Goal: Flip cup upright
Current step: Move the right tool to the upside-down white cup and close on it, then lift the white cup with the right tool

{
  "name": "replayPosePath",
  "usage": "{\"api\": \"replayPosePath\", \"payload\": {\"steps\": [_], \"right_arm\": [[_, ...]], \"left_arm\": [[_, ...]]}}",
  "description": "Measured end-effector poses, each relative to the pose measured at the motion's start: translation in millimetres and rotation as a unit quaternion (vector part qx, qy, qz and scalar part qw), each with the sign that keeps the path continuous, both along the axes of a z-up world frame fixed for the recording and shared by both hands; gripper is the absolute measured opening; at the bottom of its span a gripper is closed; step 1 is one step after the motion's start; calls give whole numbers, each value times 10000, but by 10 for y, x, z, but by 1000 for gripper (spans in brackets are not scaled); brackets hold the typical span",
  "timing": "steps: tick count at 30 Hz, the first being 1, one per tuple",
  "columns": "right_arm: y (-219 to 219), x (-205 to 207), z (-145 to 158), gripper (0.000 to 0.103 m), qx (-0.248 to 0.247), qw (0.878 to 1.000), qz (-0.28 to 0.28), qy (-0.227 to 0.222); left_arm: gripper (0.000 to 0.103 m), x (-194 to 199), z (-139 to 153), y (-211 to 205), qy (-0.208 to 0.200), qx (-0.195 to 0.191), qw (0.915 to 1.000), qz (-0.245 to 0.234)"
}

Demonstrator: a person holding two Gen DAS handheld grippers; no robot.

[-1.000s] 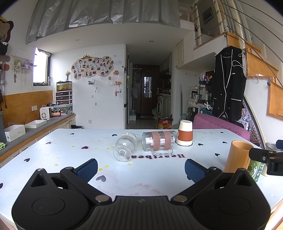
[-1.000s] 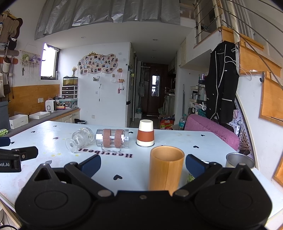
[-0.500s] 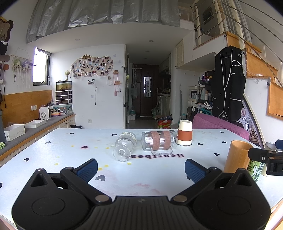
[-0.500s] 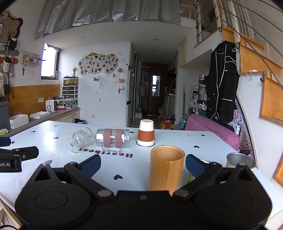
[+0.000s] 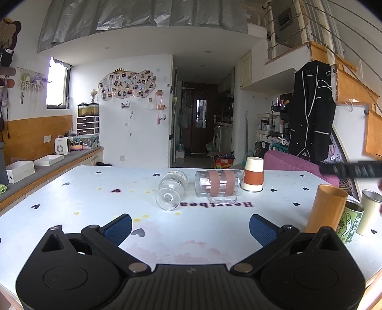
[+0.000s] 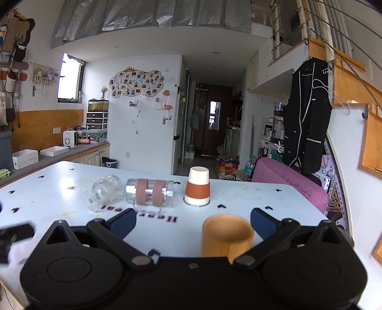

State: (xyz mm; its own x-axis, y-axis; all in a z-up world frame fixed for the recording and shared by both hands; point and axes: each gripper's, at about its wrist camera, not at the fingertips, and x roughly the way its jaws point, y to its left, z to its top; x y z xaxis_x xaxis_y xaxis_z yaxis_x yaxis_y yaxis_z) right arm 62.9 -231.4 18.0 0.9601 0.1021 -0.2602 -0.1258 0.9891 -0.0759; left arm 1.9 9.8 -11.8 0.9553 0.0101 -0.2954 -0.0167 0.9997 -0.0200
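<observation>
Both wrist views face the same table [image 5: 71,190].

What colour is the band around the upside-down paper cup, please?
Reddish-brown on the cream paper cup; clearest in the right wrist view.

White walls with an orange wood band, bright window [image 5: 57,83] at left, cloud-shaped photo board [image 5: 127,83], dark hallway door [image 5: 199,124], black jacket [image 5: 310,114] hanging by wooden stairs, purple sofa [image 6: 289,181], grey countertop [image 5: 47,164], silver ceiling drape [image 5: 143,16]
</observation>
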Motion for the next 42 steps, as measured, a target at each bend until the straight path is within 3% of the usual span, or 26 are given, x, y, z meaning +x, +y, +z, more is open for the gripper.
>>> {"api": "replayPosePath", "payload": {"steps": [6,10,15,20,27,32,37,42], "right_arm": [[82,605,258,102,83,9997,15,246],[191,1060,422,96,222,9983,-48,535],[363,1686,563,94,596,9937,-152,941],[562,2338,591,92,566,9860,-434,1508],[519,3301,426,84,1291,9543,-1179,2424],[458,3766,175,79,1425,9370,-1712,2692],[490,4079,5,69,1255,9338,-1985,2699],[502,4233,-57,68,1012,9355,-2128,2633]], "left_arm": [[103,41,-104,129,67,-90,9999,44],[103,75,-163,263,117,-199,9997,87],[103,155,-257,487,239,-301,9991,186],[103,258,-346,736,393,-467,9976,326],[103,374,-457,1016,531,-540,9962,430],[103,433,-520,1184,621,-634,9941,618],[103,505,-559,1298,727,-686,9915,833],[103,589,-602,1334,781,-748,9900,906]]}}
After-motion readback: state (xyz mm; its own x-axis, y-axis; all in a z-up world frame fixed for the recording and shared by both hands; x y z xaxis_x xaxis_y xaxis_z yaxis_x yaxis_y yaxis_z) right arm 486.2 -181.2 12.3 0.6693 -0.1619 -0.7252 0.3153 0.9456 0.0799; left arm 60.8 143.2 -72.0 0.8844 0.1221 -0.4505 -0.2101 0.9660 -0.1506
